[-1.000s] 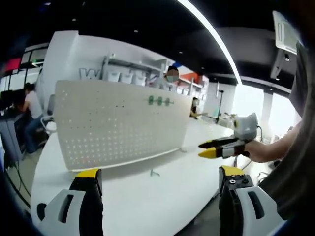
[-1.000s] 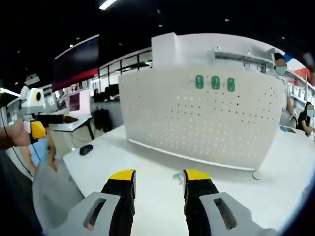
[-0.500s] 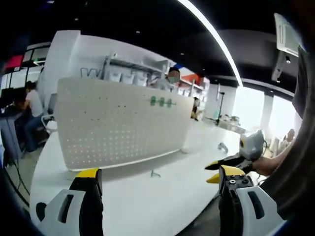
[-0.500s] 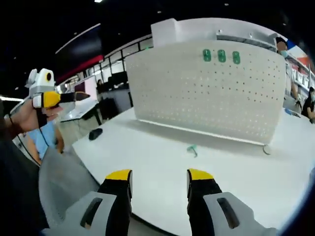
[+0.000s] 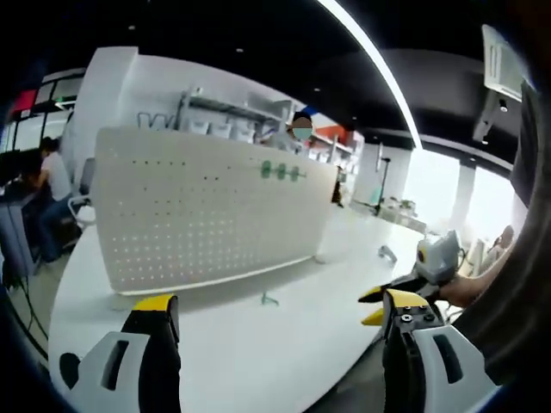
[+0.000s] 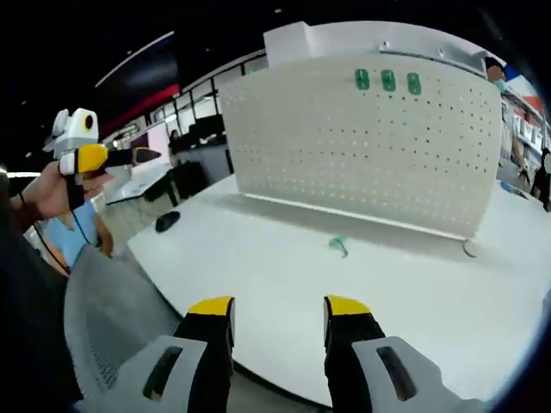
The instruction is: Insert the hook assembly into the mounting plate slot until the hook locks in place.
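Observation:
A white perforated mounting plate (image 5: 207, 215) (image 6: 362, 146) stands upright on the white table (image 5: 258, 353) (image 6: 387, 292). Three green hooks (image 5: 281, 171) (image 6: 387, 81) sit in its top row. One small green hook (image 5: 269, 299) (image 6: 338, 245) lies loose on the table in front of the plate. My left gripper (image 5: 275, 323) is open near the table's front edge, with nothing between its fingers. It is also seen at the left of the right gripper view, held in a hand (image 6: 108, 157). My right gripper (image 6: 277, 311) is open and held back from the table; it enters the left gripper view from the right (image 5: 379, 305).
A dark mouse-like object (image 6: 167, 221) lies at the table's left corner. A grey chair back (image 6: 112, 310) is below the table edge. A small round foot (image 6: 469, 249) sits by the plate's right end. People sit at desks behind.
My right gripper has drawn back and down from the table, so the plate and loose hook look farther. In the left gripper view, the right gripper dropped from mid-height to beside my right jaw.

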